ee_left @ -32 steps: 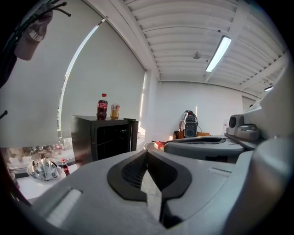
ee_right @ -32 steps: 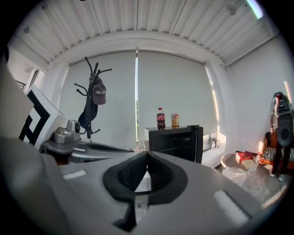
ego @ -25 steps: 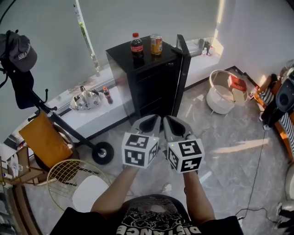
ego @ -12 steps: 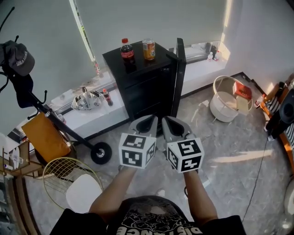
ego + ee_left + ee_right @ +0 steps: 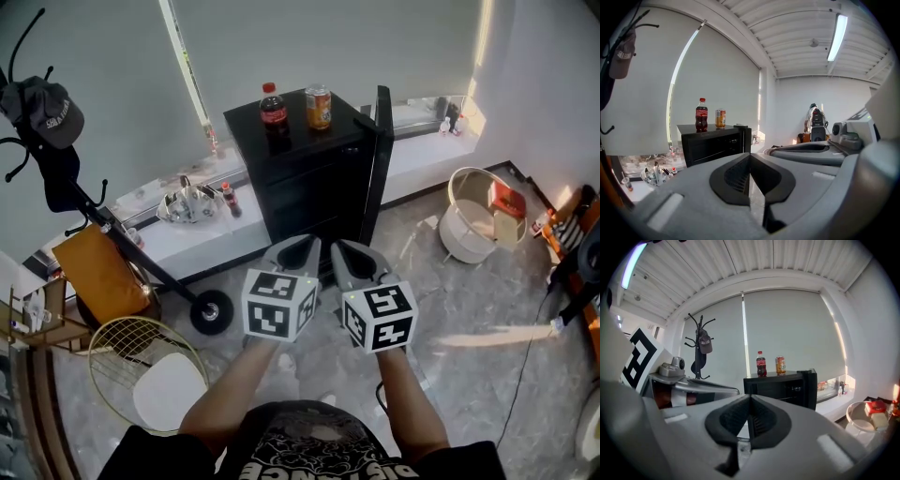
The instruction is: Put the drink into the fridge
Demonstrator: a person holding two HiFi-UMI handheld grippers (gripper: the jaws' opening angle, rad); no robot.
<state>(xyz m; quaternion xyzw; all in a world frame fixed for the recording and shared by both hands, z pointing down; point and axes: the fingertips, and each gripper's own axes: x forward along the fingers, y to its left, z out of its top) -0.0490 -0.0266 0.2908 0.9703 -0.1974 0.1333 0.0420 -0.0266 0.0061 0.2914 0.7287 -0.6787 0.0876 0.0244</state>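
I see a room from above, with my two claws held out side by side over a pale floor [image 5: 469, 309]. The left claw [image 5: 302, 251] has its jaws closed together with nothing between them, as its own view confirms [image 5: 749, 157]. The right claw [image 5: 354, 255] is closed and empty too [image 5: 750, 399]. The two sit just beside each other, with a narrow gap between their marker cubes.

Ahead stands a black fridge [image 5: 309, 178] against a low white ledge [image 5: 187, 234]. Its door [image 5: 378, 159] hangs open on the right side, edge-on to me. On the fridge's flat top, a cola bottle [image 5: 273, 105] stands upright near the back edge. A can [image 5: 318, 106] stands just to the bottle's right, apart from it. Both are well apart from the claws.

The floor between me and the fridge front is bare. To the left, a scooter wheel [image 5: 211, 311] and a wire chair [image 5: 150, 366] narrow the way. A white basket [image 5: 473, 225] sits to the right, beyond the door's edge.
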